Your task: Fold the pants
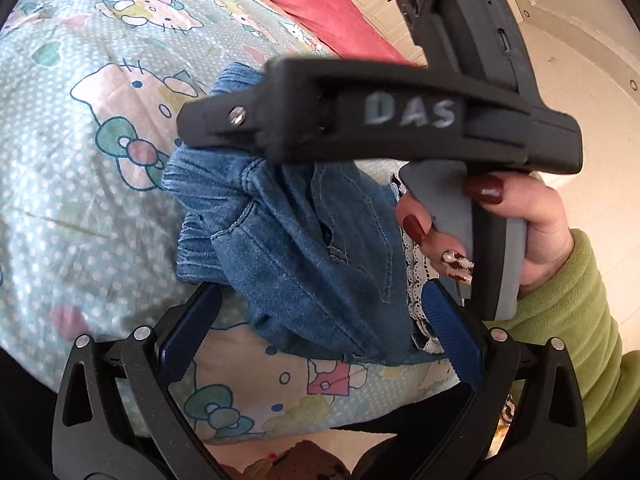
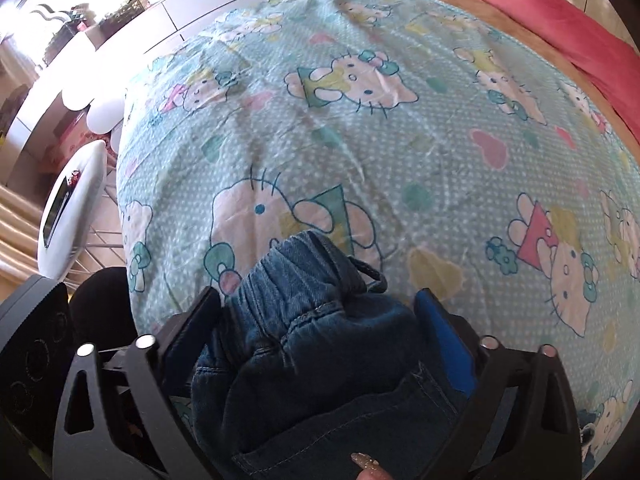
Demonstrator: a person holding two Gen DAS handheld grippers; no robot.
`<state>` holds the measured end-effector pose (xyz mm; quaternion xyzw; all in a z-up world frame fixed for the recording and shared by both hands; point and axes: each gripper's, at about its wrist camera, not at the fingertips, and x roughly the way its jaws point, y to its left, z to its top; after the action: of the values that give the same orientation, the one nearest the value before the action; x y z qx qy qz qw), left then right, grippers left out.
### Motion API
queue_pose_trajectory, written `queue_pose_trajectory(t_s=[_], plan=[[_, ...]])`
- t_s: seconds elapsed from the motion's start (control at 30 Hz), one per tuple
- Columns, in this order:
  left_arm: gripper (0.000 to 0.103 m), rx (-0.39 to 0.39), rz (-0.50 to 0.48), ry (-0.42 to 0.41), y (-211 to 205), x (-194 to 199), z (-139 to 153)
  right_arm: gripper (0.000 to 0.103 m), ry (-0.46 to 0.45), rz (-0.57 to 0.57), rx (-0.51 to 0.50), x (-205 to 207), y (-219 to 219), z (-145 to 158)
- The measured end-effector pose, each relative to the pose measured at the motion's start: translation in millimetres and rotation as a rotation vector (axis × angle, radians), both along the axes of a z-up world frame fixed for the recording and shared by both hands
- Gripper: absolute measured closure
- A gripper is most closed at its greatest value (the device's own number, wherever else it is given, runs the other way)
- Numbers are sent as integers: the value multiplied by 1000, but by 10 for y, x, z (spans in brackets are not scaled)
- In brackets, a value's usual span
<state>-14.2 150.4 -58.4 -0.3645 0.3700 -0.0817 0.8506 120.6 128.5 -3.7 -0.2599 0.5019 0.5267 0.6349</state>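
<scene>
Small blue denim pants [image 1: 304, 248] with a lace-trimmed hem lie bunched on a Hello Kitty bed sheet [image 1: 80, 160]. My left gripper [image 1: 324, 320] is open, its fingers wide on either side of the bundle's near end, the right pad by the lace. Across the top of that view reaches the right gripper's near finger [image 1: 240, 120], held by a hand [image 1: 540, 232] in a green sleeve, over the gathered waistband. In the right wrist view my right gripper [image 2: 316, 320] points steeply down and straddles the pants [image 2: 312, 344]; denim fills the gap between its pads, without a clear squeeze.
The sheet [image 2: 360, 140] spreads wide beyond the pants. A pink blanket [image 2: 560, 20] lies along the bed's far right side. White furniture and a white device [image 2: 68, 208] stand off the bed's left edge. A painted fingertip [image 2: 366, 462] shows at the bottom.
</scene>
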Motion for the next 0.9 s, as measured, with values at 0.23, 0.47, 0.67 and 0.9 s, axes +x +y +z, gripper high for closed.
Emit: queue_pose_trajectory(t_s=[0.23,0.47,0.67,0.9], plan=[[9,46,-17,-37,-88,66,24,63,84,-45,81,91,-261,58],[9,122,-117,-91,-510,201,307,64,147,-108,232,261,-837,430],[9,129,-195,-129,-908,362,544,64,137,-190,309,432,-1525,658],[9,169,-293,-130,-1443,591,657,62,153,-283,386,574,-2262,717]])
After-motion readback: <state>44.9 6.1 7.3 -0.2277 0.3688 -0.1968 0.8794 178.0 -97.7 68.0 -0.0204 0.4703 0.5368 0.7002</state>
